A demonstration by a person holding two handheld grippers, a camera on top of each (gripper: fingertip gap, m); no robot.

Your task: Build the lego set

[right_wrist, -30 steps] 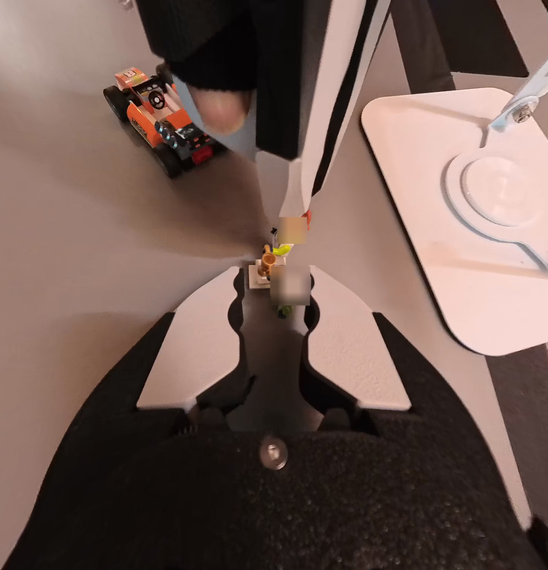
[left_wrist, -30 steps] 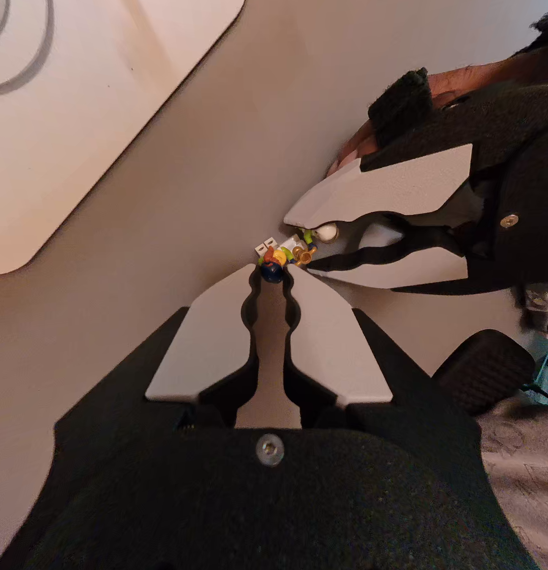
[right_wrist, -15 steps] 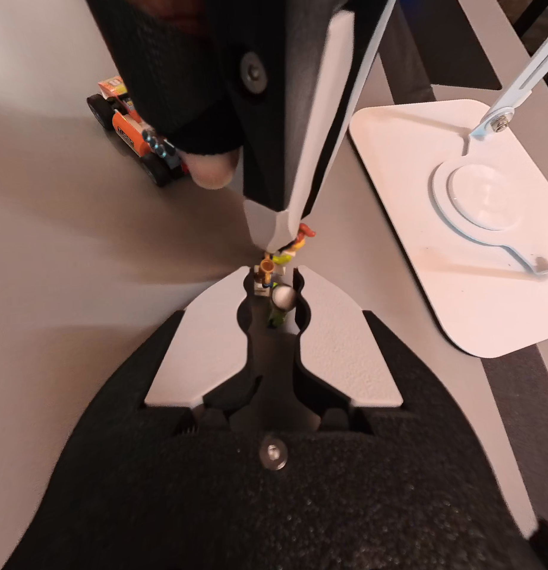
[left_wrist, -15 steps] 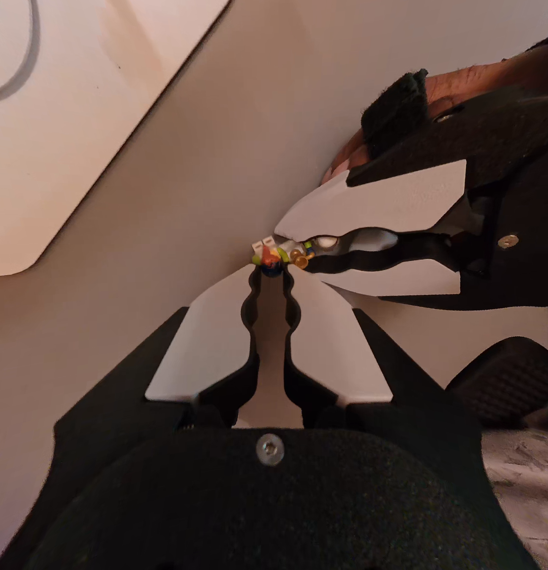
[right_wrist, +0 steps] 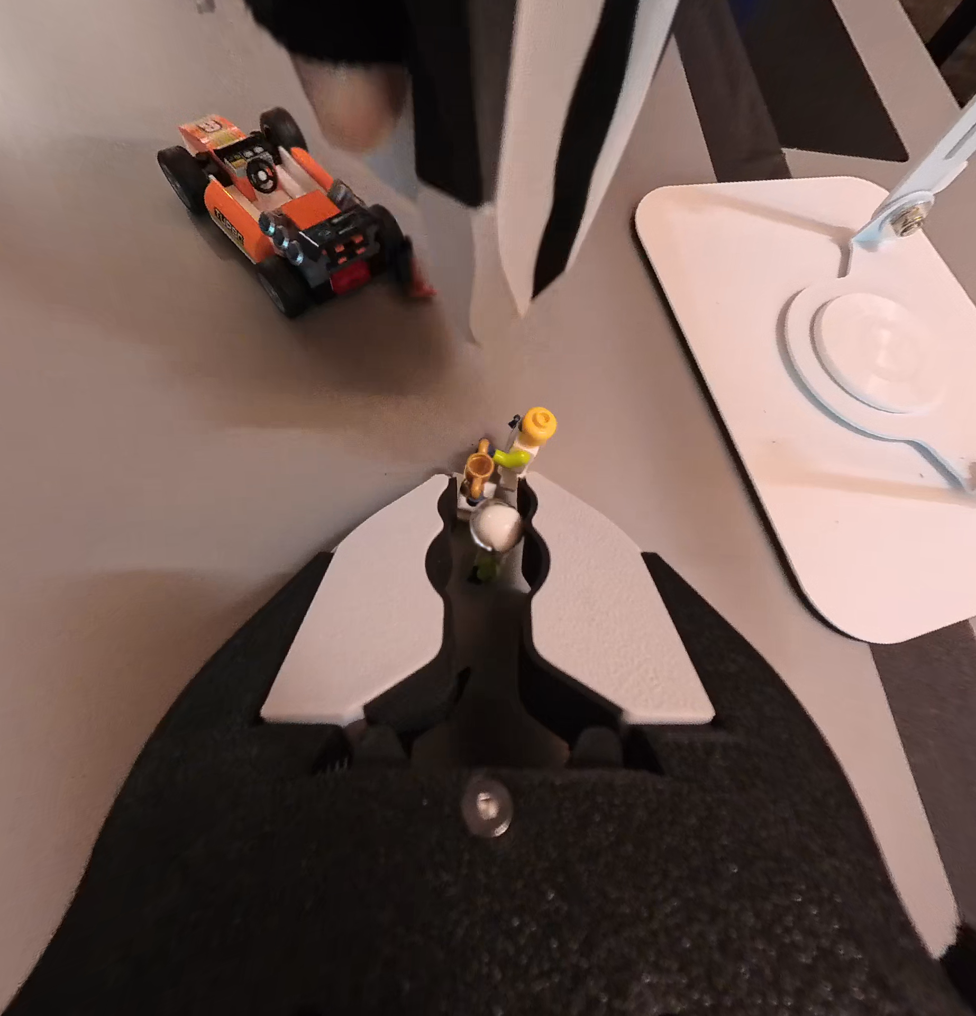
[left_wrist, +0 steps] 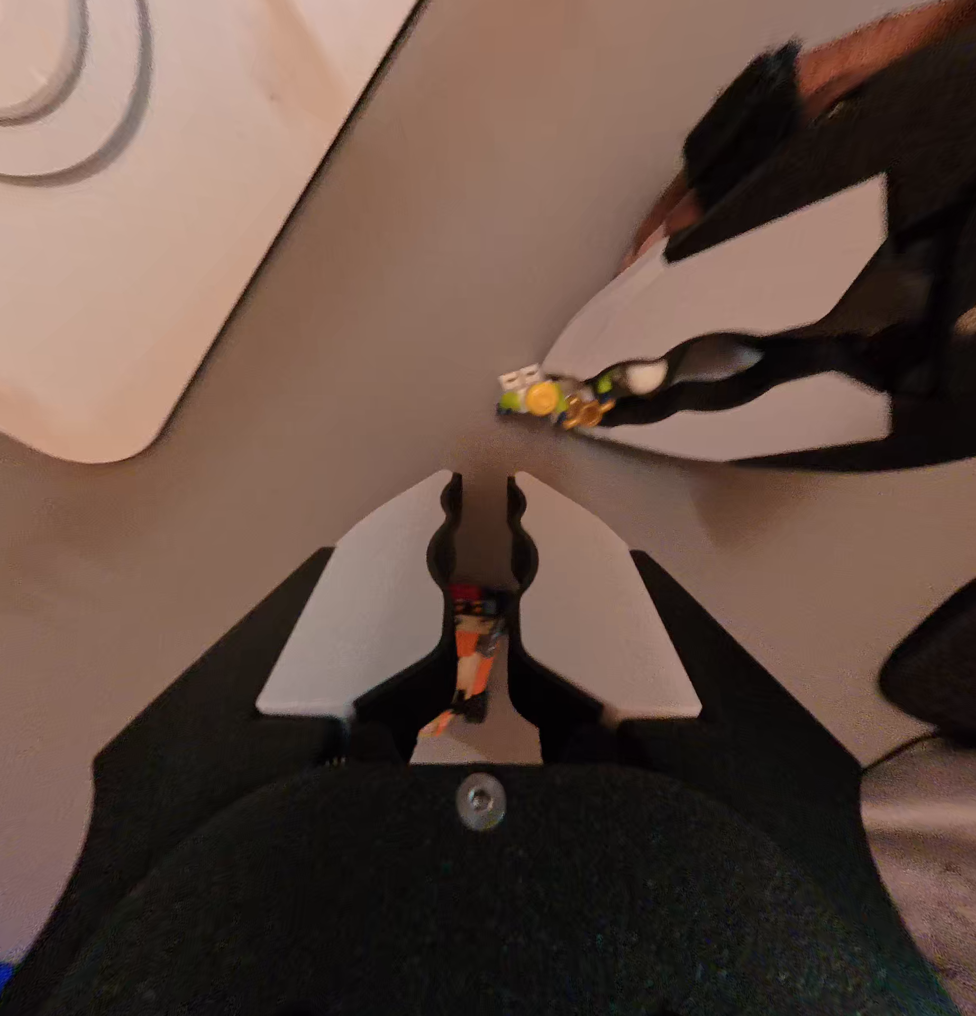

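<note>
we look down on a plain grey-beige table (right_wrist: pixel 145 495), smooth and matt, with soft shadows across it; off its far edge in the right wrist view a dark floor shows, and in the left wrist view a patterned grey carpet (left_wrist: pixel 936 857) lies past the table's corner. a white lamp base (right_wrist: pixel 804 440) with rounded corners sits flat on the table at the right, a pale metal arm (right_wrist: pixel 936 148) bolted to it and rising away. our right tongs (right_wrist: pixel 488 484) are pinched on a small white plate that carries the toy figure (right_wrist: pixel 521 451), so the figure stands clear of the table near its middle, close to the lamp base's near edge. the figure stands upright on that plate, its long axis running from the tips up and away from the right camera, bare yellow head farthest; one lime-green arm reaches left toward a gold cup (right_wrist: pixel 479 467). a white round helmet (right_wrist: pixel 496 525) sits between the fingers just behind the plate, and we cannot tell what it rests on. our left tongs (left_wrist: pixel 484 478) hang just short of the figure, fingers a narrow gap apart with nothing at the tips; whether anything is held deeper in we cannot tell, as it is blurred. the orange and black toy car (right_wrist: pixel 276 214) stands on its wheels well to the left, nose pointing toward the tongs and slightly right. a fingertip (right_wrist: pixel 353 110) shows above the car, blurred.
</note>
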